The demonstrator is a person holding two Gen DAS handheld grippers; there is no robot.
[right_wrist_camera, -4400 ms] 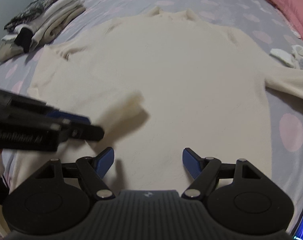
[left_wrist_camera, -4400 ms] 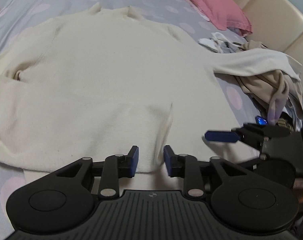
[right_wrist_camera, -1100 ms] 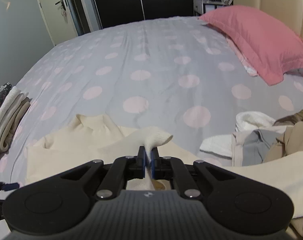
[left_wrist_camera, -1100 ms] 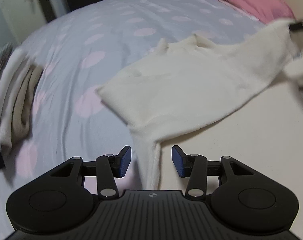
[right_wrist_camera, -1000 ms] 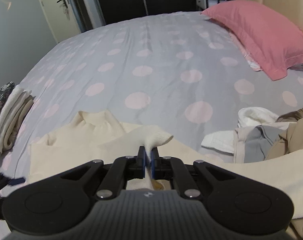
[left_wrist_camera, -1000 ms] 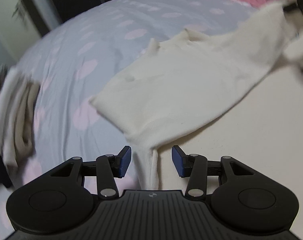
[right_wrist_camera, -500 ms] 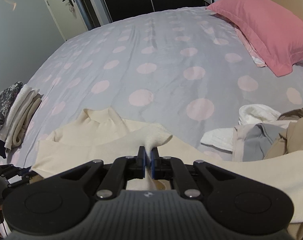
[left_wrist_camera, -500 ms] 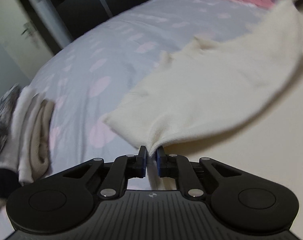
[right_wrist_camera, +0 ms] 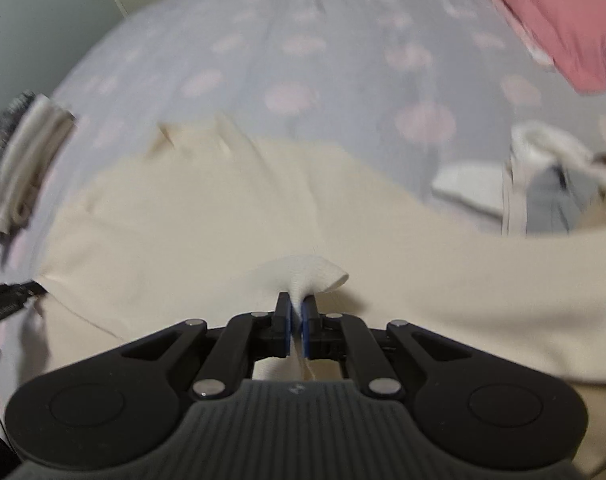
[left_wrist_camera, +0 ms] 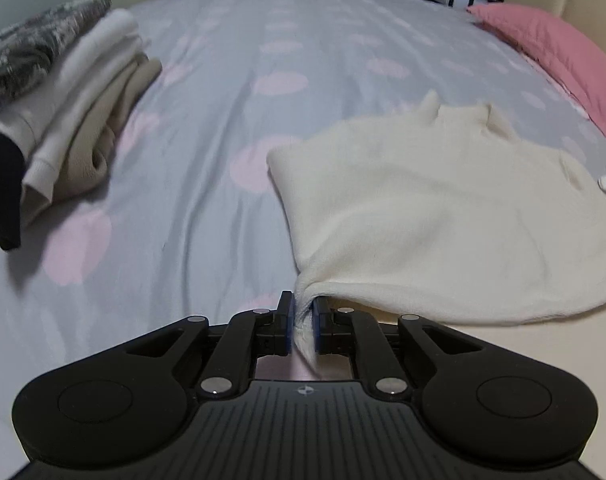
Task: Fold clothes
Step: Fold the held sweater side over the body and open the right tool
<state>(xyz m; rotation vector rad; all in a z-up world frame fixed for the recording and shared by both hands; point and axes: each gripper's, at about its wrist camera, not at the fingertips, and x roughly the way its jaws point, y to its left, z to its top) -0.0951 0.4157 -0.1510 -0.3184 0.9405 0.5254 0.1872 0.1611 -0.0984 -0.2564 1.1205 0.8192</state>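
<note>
A cream sweater (left_wrist_camera: 443, 208) lies on the dotted grey bed, its collar towards the far side. My left gripper (left_wrist_camera: 303, 320) pinches a bunched corner of the sweater's left edge between its blue pads; the jaws are easing open a little with the cloth still pressed between them. My right gripper (right_wrist_camera: 296, 320) is shut on a raised fold of the same sweater (right_wrist_camera: 183, 232), low over the garment. In the right wrist view the left gripper (right_wrist_camera: 7, 300) shows at the far left edge.
A stack of folded clothes (left_wrist_camera: 63, 120) sits at the left of the bed (left_wrist_camera: 223, 120). A pink pillow (left_wrist_camera: 551, 52) lies at the far right by the headboard. Loose unfolded garments (right_wrist_camera: 543, 184) are heaped to the sweater's right.
My left gripper closed on the sweater's edge, then rolled and shifted sideways with it. My right gripper sank towards the sweater, still gripping its fold.
</note>
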